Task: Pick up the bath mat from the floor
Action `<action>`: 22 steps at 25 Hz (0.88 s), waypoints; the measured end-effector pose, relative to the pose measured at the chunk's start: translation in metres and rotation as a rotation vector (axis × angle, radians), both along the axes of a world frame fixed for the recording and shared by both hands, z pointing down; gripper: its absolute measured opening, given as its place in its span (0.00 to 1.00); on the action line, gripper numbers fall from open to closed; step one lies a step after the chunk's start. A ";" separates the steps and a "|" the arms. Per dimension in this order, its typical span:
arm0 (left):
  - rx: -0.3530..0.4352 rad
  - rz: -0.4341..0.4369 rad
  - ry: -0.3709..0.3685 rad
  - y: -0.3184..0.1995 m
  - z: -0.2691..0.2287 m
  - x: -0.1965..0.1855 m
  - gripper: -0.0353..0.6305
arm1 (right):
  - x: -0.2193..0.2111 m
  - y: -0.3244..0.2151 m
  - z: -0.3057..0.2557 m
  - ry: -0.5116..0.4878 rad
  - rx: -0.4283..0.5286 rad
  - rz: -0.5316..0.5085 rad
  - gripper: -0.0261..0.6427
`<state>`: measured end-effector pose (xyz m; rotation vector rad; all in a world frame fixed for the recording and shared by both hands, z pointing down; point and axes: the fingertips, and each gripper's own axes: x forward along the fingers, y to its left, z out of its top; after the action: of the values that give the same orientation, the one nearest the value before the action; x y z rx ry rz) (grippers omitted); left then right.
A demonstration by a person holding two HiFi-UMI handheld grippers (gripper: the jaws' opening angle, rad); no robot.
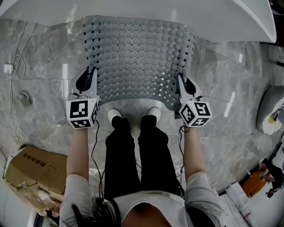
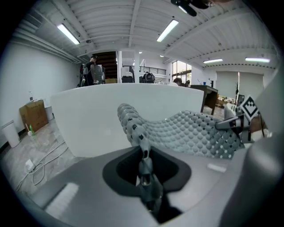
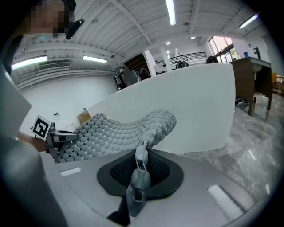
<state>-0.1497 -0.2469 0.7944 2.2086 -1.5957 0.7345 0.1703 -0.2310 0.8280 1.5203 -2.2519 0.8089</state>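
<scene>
A: Where is the grey rubbery bath mat [image 1: 137, 57], the one with round bumps and small square holes?

B: Its near side is up off the floor. In the head view it fills the upper middle of the frame. It is stretched between the two grippers, in front of the smooth white bathtub [image 1: 133, 9] along the top edge.

A: Who has which side?

B: The left gripper [image 2: 144, 148] has the mat's left edge. In the left gripper view its jaws are pinched tight on that thin edge at the centre of the frame, and the mat runs off to the right. The right gripper [image 3: 143, 144] mirrors it, with its jaws clamped on the other edge and the mat spreading to the left of its frame.

A: Is it flat or drooping?

B: It sags between them, and past each grip the edge rises in a rounded hump. I cannot tell whether the far edge touches the tub.

A: And the person?

B: Standing right behind it. Two white shoes [image 1: 114, 114] sit at the centre of the head view, just below the mat's near edge, with black trousers [image 1: 133, 155] under them. The black-and-white marker cubes [image 1: 82, 113] show at mid-left and mid-right. The grey marble floor [image 1: 40, 111] lies all around. There is a crumpled brown cardboard box [image 1: 35, 170] at the lower left and a thin white cable [image 1: 17, 62] at the upper left.
</scene>
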 end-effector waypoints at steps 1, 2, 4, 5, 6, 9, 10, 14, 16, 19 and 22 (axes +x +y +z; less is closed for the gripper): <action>0.000 -0.004 0.005 0.003 -0.020 0.000 0.14 | 0.002 0.003 -0.021 -0.001 0.002 0.003 0.10; 0.001 -0.005 0.008 0.005 -0.041 0.001 0.13 | 0.003 0.006 -0.041 -0.003 0.004 0.006 0.10; 0.004 -0.005 0.010 0.011 -0.082 0.003 0.14 | 0.006 0.013 -0.083 -0.004 0.007 0.008 0.10; 0.006 -0.004 0.011 0.014 -0.101 0.005 0.14 | 0.008 0.016 -0.103 -0.004 0.009 0.009 0.10; 0.008 -0.003 0.012 0.016 -0.121 0.007 0.14 | 0.009 0.019 -0.122 -0.004 0.011 0.010 0.10; 0.015 0.001 0.016 0.023 -0.176 0.013 0.14 | 0.014 0.028 -0.179 -0.013 0.017 0.022 0.10; 0.017 0.002 0.017 0.026 -0.194 0.014 0.14 | 0.015 0.031 -0.196 -0.018 0.019 0.026 0.10; 0.040 0.008 0.029 0.035 -0.257 0.016 0.14 | 0.014 0.040 -0.261 -0.023 0.043 0.039 0.10; 0.052 0.011 0.026 0.036 -0.291 0.021 0.14 | 0.018 0.042 -0.294 -0.030 0.051 0.049 0.10; 0.060 0.017 0.020 0.045 -0.338 0.028 0.14 | 0.022 0.052 -0.339 -0.037 0.052 0.062 0.10; 0.082 0.023 0.026 0.064 -0.364 0.016 0.14 | 0.008 0.073 -0.366 -0.030 0.074 0.063 0.10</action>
<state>-0.1336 -0.1829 0.4307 2.2884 -1.6179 0.6552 0.1779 -0.1580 0.4618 1.6306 -2.2890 0.7786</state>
